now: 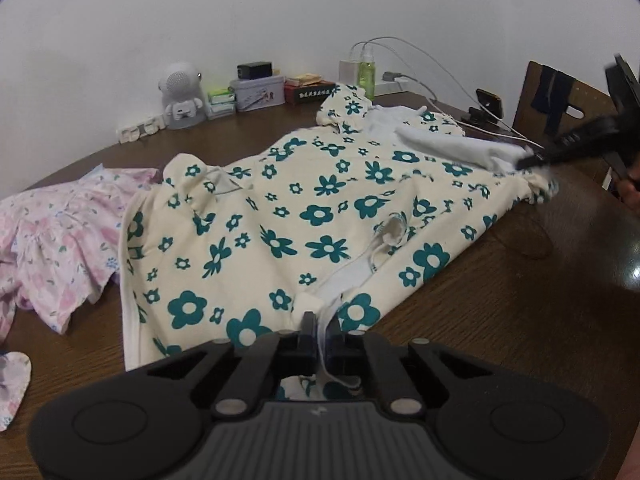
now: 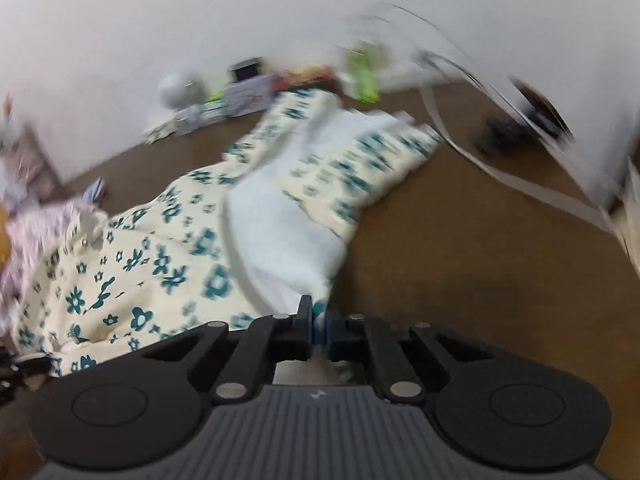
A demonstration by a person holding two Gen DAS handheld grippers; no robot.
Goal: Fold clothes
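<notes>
Both grippers' jaws on floral garment [image 1: 320, 208].

bare table [image 1: 540, 280] right, pink garment [image 1: 60, 240] left

Home room; wooden table [image 1: 520, 300], chargers [image 1: 348, 68], tin box [image 1: 260, 92], robot-shaped speaker [image 1: 180, 96]

floral garment [image 1: 320, 208] on table [image 1: 520, 300], dress [image 1: 60, 232] left
</notes>
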